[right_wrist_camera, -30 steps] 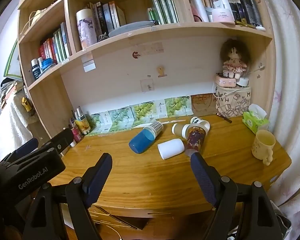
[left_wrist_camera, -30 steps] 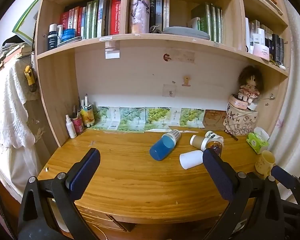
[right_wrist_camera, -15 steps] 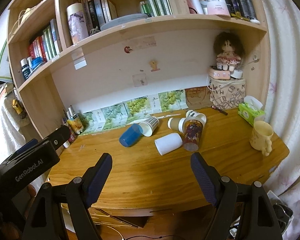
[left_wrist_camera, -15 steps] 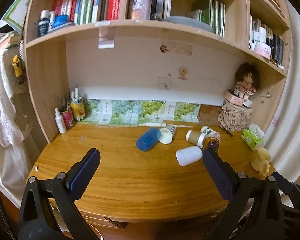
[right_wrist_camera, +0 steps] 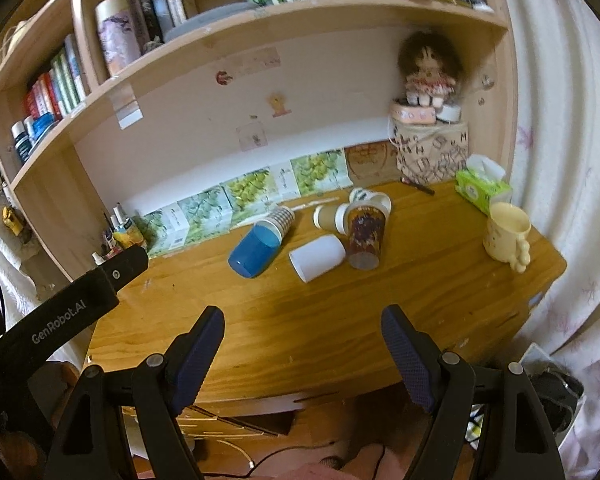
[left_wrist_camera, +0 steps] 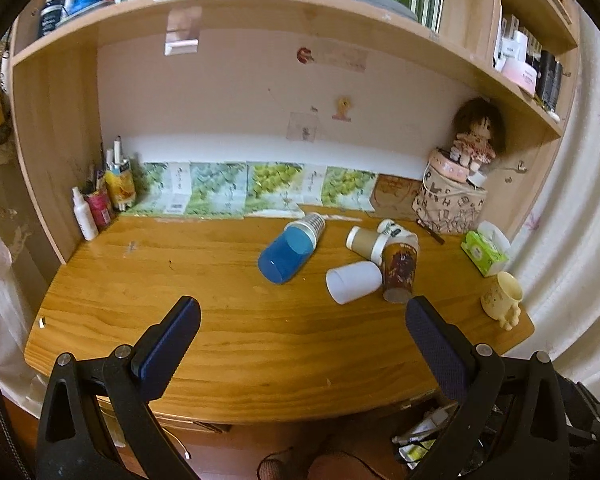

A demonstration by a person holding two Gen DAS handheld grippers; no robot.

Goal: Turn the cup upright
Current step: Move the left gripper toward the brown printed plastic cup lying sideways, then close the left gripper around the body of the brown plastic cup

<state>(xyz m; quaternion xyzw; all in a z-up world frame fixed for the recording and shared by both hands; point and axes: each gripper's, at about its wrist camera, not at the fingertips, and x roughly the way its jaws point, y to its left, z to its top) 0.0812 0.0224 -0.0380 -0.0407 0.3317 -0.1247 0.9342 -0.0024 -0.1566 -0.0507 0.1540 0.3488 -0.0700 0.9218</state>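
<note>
Several cups lie tipped over on the wooden desk (left_wrist_camera: 260,344). A blue cup (left_wrist_camera: 286,255) lies on its side, nested with a striped paper cup (left_wrist_camera: 311,225). A white cup (left_wrist_camera: 353,281) lies to its right, next to a dark patterned cup (left_wrist_camera: 399,272) and a brown paper cup (left_wrist_camera: 365,241). The same cups show in the right wrist view: blue (right_wrist_camera: 254,251), white (right_wrist_camera: 317,258), patterned (right_wrist_camera: 365,237). My left gripper (left_wrist_camera: 300,312) and right gripper (right_wrist_camera: 302,320) are both open and empty, hovering near the desk's front edge, well short of the cups.
A yellow mug (left_wrist_camera: 500,298) stands upright at the desk's right edge, next to a green tissue pack (left_wrist_camera: 482,252). A patterned bag with a doll (left_wrist_camera: 450,200) sits back right. Bottles and pens (left_wrist_camera: 100,204) stand back left. A shelf of books overhangs the desk.
Both views have tilted downward and drawn back a little, so the desk and cups sit lower and the floor shows. The cups have not moved. Both grippers stay open.
</note>
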